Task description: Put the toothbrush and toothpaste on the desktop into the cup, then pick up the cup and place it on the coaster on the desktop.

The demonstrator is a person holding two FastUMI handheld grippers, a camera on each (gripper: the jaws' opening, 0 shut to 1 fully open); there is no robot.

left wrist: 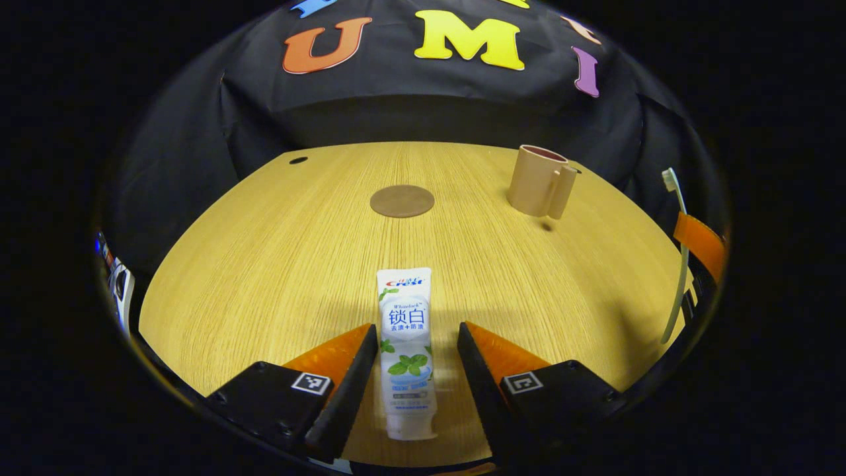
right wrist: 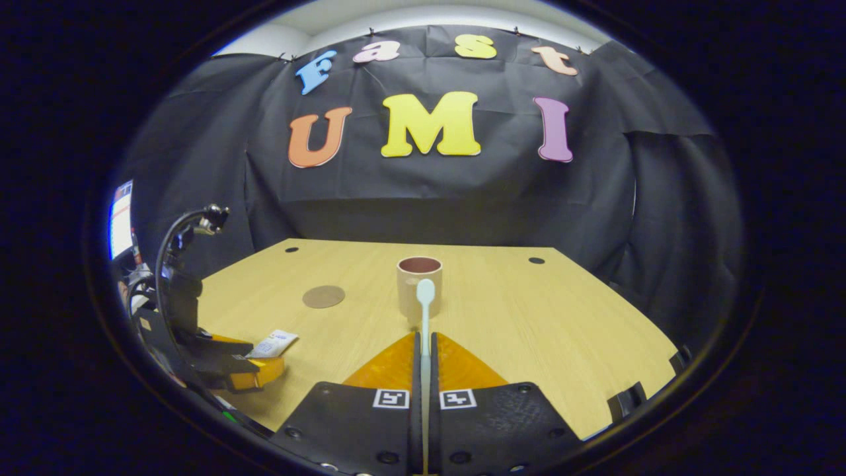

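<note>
A white toothpaste tube (left wrist: 406,350) lies flat on the wooden desktop (left wrist: 277,251), between the fingers of my open left gripper (left wrist: 418,334); the fingers stand either side of it with gaps. My right gripper (right wrist: 425,338) is shut on a pale toothbrush (right wrist: 425,311), whose head points up toward the beige cup (right wrist: 419,277). The cup (left wrist: 538,180) stands upright at the far right in the left gripper view, handle toward me. A round brown coaster (left wrist: 402,200) lies flat left of it. At that view's right edge, the toothbrush (left wrist: 679,264) is held by the right gripper's finger (left wrist: 700,243).
Cable holes (right wrist: 536,260) mark the desktop's far corners. A stand with a cable and a small camera (right wrist: 198,228) rises at the left edge in the right gripper view, beside a lit screen (right wrist: 121,218). The booth's black cloth wall (right wrist: 462,211) closes the back.
</note>
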